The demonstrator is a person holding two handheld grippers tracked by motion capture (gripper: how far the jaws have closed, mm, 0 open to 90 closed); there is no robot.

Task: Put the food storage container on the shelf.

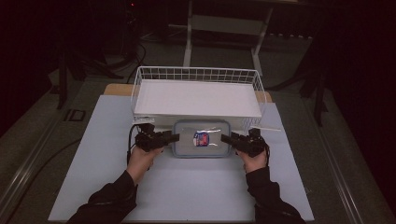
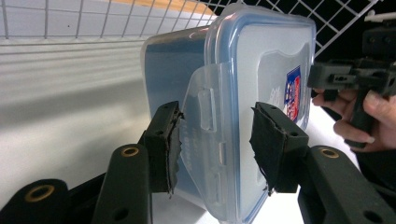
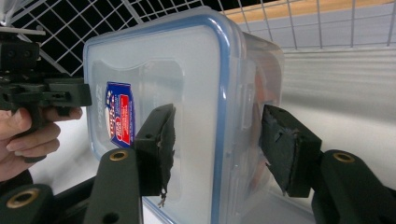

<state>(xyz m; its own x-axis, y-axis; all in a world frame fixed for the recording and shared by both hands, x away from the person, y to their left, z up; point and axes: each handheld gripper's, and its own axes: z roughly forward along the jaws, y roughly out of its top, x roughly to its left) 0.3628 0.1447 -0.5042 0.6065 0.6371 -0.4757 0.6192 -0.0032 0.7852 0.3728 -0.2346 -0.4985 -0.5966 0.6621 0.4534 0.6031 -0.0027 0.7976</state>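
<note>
The container (image 1: 201, 138) lies on the bench (image 1: 187, 186), just before the wire basket (image 1: 198, 74); left tongs (image 1: 174, 137) at its left end, right tongs (image 1: 224, 138) at its right, seemingly touching.

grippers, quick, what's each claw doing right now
Left claw: open, jaws either side of the box's lid flap, one pad at its edge.
Right claw: open, jaws astride the box's other end, pads clear.
</note>
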